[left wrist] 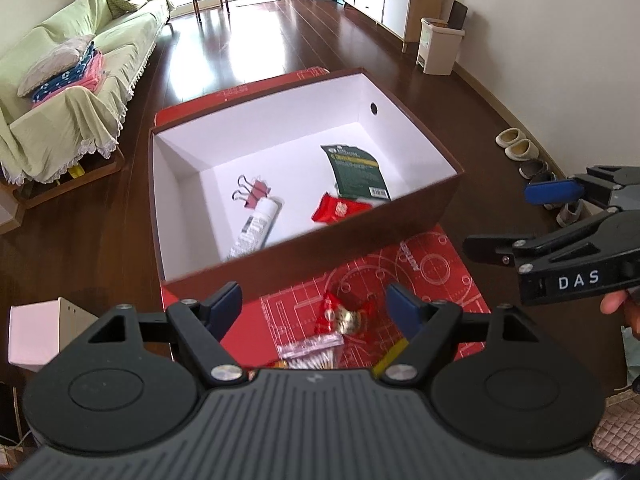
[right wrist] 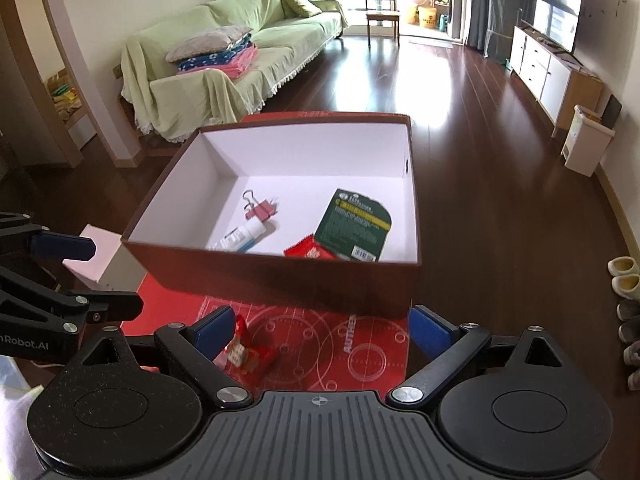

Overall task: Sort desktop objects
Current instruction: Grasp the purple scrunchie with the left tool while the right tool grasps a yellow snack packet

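A brown box [left wrist: 416, 204] [right wrist: 280, 276] with a white inside stands on a red mat [left wrist: 436, 264] [right wrist: 320, 344]. Inside lie a pink binder clip [left wrist: 256, 194] [right wrist: 262, 210], a white tube [left wrist: 254, 230] [right wrist: 240, 238], a dark green packet [left wrist: 358, 174] [right wrist: 354, 226] and a red packet [left wrist: 338, 210] [right wrist: 310, 252]. My left gripper [left wrist: 316, 304] is open above a red wrapped candy [left wrist: 344, 314] and a clear bag of cotton swabs [left wrist: 310, 354] on the mat. My right gripper [right wrist: 324, 326] is open and empty, with the candy [right wrist: 244, 350] beside its left finger.
A pale pink box [left wrist: 40, 330] [right wrist: 100, 258] sits left of the mat. A green-covered sofa [left wrist: 72, 92] [right wrist: 224, 56], a white bin [left wrist: 438, 46] [right wrist: 584, 142] and shoes [left wrist: 520, 148] [right wrist: 624, 276] stand around on the dark wooden floor.
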Motion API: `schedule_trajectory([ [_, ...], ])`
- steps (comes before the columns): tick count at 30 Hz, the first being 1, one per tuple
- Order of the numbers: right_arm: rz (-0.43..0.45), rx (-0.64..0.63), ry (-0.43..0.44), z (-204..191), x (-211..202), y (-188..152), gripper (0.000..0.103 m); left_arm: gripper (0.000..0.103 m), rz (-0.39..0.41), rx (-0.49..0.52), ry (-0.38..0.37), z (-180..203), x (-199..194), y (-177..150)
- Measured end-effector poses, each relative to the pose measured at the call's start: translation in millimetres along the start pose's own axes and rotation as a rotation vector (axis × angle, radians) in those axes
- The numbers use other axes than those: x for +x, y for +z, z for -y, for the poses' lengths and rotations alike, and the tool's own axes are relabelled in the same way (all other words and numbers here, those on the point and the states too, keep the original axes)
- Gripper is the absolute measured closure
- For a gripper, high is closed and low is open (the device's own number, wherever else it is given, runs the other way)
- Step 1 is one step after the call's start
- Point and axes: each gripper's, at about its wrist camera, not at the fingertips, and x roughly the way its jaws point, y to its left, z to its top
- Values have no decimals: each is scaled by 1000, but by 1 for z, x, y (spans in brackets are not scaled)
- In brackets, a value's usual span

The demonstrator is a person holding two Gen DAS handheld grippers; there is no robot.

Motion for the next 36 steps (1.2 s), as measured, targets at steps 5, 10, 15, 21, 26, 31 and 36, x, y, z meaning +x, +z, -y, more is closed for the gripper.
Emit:
schedule_trajectory([
  [5, -15, -8, 2, -4, -4, -18, 7, 26, -12, -5, -4, 9, -6, -22],
  [10, -21, -16, -1, -7, -11, -35, 7, 26, -12, 4, -17, 19, -12, -39],
  [15, -33, -17, -10, -7, -16, -49, 7, 26, -8, 24, -22, 27, -15, -48],
  [21, -58, -19, -20, -9, -17, -64, 7, 26, -11, 37, -31, 29, -16, -58],
  [26, -92, -16, -26, -11, -15, -81, 7, 26, -34, 48, -39, 28, -11, -70],
  [31, -127, -20, -22, -15, -11, -96, 7, 26, -55, 52, -41, 24, -7, -82],
  [36, -152, -26, -1, -20, -11, -111, 7, 26, -67, 63, -36, 15, -8, -97],
])
